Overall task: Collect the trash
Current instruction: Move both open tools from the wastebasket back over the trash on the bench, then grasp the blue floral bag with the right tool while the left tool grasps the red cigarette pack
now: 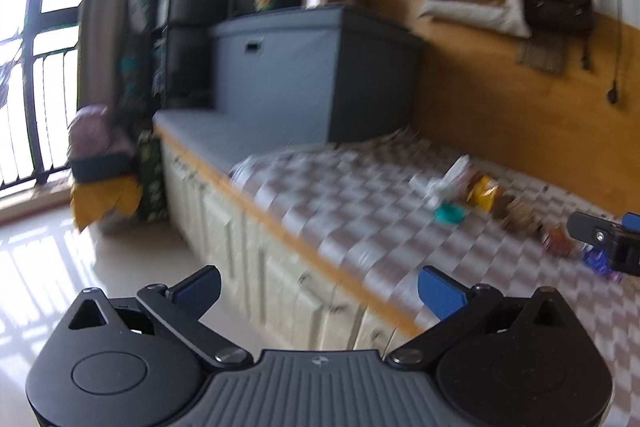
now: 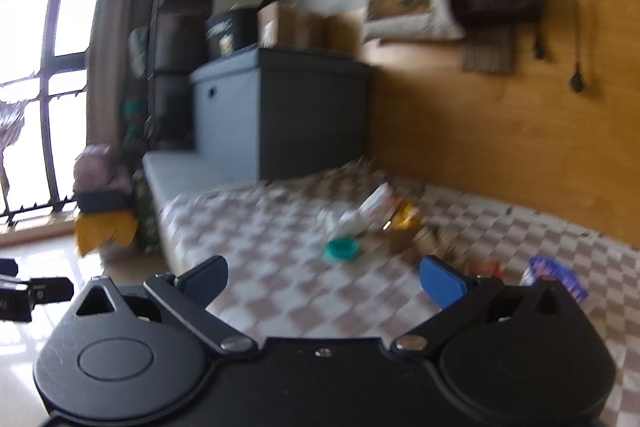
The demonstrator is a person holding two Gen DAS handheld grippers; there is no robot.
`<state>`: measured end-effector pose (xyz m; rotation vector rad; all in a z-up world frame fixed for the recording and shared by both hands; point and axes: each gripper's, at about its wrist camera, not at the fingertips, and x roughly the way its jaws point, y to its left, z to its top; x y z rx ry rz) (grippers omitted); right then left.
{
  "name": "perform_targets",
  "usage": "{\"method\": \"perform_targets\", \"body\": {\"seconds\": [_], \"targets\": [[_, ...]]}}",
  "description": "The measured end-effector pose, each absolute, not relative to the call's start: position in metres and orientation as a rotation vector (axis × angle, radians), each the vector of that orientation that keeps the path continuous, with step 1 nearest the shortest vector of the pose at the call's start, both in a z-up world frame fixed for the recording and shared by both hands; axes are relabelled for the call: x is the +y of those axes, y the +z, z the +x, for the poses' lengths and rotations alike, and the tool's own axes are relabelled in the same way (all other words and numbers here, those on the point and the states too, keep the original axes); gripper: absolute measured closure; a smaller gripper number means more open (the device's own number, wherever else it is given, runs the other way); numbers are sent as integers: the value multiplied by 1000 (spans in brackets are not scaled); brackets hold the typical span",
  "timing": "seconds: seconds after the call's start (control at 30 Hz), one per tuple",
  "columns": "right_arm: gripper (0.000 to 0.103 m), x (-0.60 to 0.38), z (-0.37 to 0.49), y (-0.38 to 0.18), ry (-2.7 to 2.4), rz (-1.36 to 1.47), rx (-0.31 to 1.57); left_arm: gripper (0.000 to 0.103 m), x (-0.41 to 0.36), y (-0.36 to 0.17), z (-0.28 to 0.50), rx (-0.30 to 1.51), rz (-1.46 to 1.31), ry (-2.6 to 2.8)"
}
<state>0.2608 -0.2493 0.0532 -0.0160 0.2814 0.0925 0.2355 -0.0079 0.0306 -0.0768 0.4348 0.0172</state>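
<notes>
Both views motion-blurred. Left gripper (image 1: 320,293) spread wide, nothing between its fingers, held over the front edge of the bed (image 1: 360,211). Right gripper (image 2: 322,285) likewise released and empty, above the checkered cover. Trash lies in a loose cluster toward the bed's back edge by the wooden wall panel (image 2: 500,131): teal lid (image 2: 341,249), yellow wrapper (image 2: 406,217), white wrapper (image 2: 374,205), blue packet (image 2: 554,273). Grey storage box (image 2: 280,111) at the bed's far end.

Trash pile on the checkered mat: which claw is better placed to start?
Right. The right claw is open over the checkered mat, facing the trash pile. The left claw hangs at the mat's edge.
</notes>
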Motion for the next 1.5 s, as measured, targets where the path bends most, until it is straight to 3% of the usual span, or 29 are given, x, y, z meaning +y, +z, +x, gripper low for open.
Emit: {"method": "perform_targets", "body": {"seconds": [0.5,1.07,1.3,1.5], "targets": [[0,-322,309,77,-144,22,152,0,-90,68,312,312,-48,-133],[1,-440,348,4,-284,-23,372,0,-204,11,415,521,-71,-367],[14,-457,360,-18,-278,1,447,0,-264,-10,436,587,-51,-511],[39,-467,367,-22,-297,48,477,1,-304,-19,460,659,-44,-549]]}}
